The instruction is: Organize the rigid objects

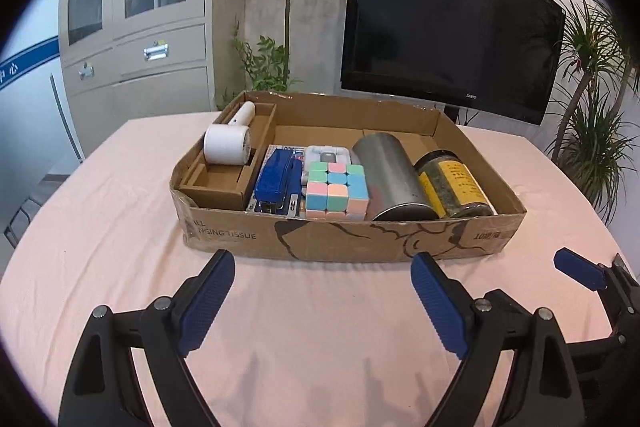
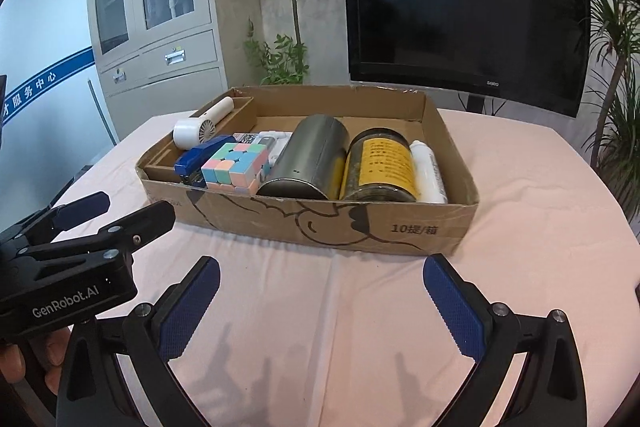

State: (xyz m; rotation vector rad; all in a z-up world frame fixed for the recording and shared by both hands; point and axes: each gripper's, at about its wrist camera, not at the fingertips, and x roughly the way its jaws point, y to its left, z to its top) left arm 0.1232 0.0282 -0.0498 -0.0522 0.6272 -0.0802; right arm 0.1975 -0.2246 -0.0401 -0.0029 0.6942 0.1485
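Observation:
A shallow cardboard box sits on the pink tablecloth. Inside lie a white handheld fan, a blue stapler, a pastel puzzle cube, a metal tin, a yellow-labelled jar and a white bottle. My left gripper hangs open and empty in front of the box. My right gripper is open and empty too, beside the left one.
The pink tablecloth spreads in front of the box. Behind the table stand a dark monitor, a grey cabinet and leafy plants. A person's hand shows at the lower left.

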